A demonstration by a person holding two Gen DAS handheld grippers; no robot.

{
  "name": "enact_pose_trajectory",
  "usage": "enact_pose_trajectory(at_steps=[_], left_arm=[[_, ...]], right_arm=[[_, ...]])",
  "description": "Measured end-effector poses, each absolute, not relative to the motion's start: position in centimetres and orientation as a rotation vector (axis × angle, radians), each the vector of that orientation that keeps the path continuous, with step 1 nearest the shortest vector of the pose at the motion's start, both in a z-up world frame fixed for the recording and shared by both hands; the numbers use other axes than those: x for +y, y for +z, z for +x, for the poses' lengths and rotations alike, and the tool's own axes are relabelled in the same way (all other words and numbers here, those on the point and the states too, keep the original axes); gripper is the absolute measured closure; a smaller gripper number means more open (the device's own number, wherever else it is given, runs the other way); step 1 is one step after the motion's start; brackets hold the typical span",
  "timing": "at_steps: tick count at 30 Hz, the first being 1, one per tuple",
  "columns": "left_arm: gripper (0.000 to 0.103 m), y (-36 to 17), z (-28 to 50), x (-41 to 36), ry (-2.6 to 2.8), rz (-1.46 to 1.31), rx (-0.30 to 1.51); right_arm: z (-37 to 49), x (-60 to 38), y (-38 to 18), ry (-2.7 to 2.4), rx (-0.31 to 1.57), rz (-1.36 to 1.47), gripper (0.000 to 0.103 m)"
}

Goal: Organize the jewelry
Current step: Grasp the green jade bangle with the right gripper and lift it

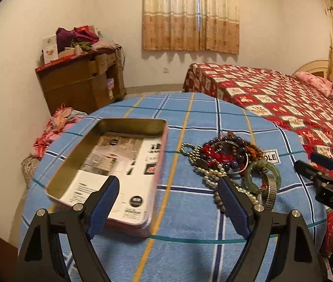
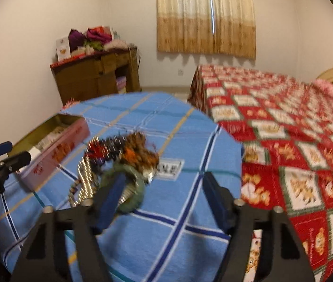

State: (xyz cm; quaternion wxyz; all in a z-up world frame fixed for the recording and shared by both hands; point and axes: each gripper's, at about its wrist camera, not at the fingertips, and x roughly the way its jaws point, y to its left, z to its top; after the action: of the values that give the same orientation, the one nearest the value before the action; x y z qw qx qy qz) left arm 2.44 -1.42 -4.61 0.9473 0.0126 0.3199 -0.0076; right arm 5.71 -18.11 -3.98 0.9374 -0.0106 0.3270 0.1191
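An open pink tin (image 1: 131, 127), lined with printed paper, lies on the left of the blue checked tablecloth (image 1: 190, 211). To its right sits a tangled jewelry pile (image 1: 225, 159) of bead strings, pearls, a metal watchband and a green bangle (image 1: 262, 174). My left gripper (image 1: 166, 185) hovers open over the cloth, its fingers straddling the gap between the tin and the pile. My right gripper (image 2: 164, 185) is open just short of the blurred pile (image 2: 124, 164); its left finger overlaps the green bangle in the picture, and nothing is held. It also shows at the right edge of the left wrist view.
A bed with a red patterned cover (image 1: 284, 98) stands close to the table's right side. A brown cabinet (image 1: 79, 82) piled with clothes and boxes stands against the far wall. The tin's pink side wall (image 2: 55, 155) and my left gripper's tips (image 2: 1, 155) show at the left of the right wrist view.
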Motion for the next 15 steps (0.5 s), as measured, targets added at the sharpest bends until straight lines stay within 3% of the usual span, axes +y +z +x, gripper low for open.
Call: enact_pose_trajectory(at_steps=[3,5,12,14,15], left_arm=[[0.018,-5.0,2.9,-1.9,-0.031,0.026,0.67],[0.018,-5.1,3.2,-2.2,-0.038,0.035,0.68],[0.019,-5.4,4.1,-2.6,-0.043,0.049,0.691],[0.019,-5.5,4.1,-2.6,-0.048,0.05,0.697],[0.019,-5.6,4.1,-2.7,-0.052,0.053,0.699]], right_arm=[[6.1,-17.5,-4.5,0.291,0.696,-0.023,0.04],[6.6,-16.6,-4.7,0.318,0.72,-0.046,0.051],[9.6,-14.8,-6.2,0.378,0.837,-0.072,0.064],[9.9,-14.9,-6.4,0.406,0.848,-0.052,0.09],[9.8,-15.0,-6.3,0.416,0.846,-0.038,0.09]])
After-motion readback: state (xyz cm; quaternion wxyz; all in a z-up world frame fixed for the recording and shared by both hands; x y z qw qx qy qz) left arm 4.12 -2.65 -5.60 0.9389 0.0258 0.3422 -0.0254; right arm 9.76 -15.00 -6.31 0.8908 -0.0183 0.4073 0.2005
